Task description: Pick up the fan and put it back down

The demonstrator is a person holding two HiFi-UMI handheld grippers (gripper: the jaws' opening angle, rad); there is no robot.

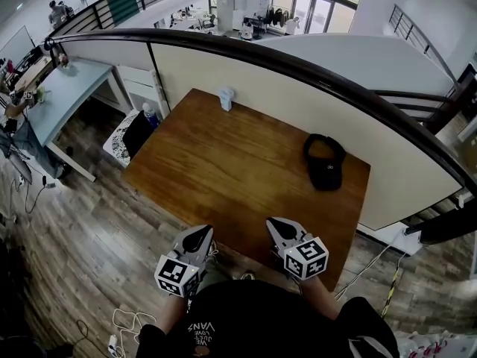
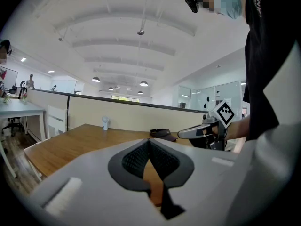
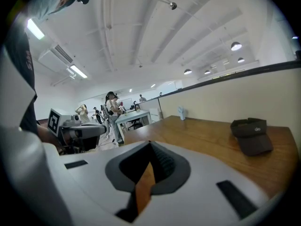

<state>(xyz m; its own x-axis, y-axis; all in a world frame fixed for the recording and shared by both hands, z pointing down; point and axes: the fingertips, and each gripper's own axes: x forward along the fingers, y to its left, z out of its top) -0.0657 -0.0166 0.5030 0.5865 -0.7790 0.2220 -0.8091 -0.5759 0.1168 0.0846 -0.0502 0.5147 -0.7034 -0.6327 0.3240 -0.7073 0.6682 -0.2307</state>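
At the table's far edge, head view: the fan (image 1: 226,98) stands small and white on the table (image 1: 223,170), close against the partition (image 1: 246,77). A black cap (image 1: 324,162) lies well apart from it, toward the right.
Near edge, head view: my left gripper (image 1: 195,237) and right gripper (image 1: 280,228) sit side by side over the wood in front of me. Both point across the table, and both are far from the fan.
Left gripper view, task's thing: the fan (image 2: 105,122) is upright in the distance with nothing around it. The cap is to its right, and my right gripper is level beside me.
Left gripper view, fingers: the pads (image 2: 135,160) are pressed together at the tips, with nothing between them and touching nothing.
Right gripper view, task's thing: the fan (image 3: 181,112) is small at the far end of the wood. The cap is nearer, on the right.
Right gripper view, fingers: closed tip to tip and empty. Only bare table shows through the slot behind the tips.
Step in hand: not settled, as I judge it. A standing fan, with both my grippers closed, empty and far off, suits a moment ahead of the lift as well as one after the set-down.
Next move: any hold on the fan would call for fingers spread wider than its body and a reach the full depth of the table. Whether that is due, I cannot tell.
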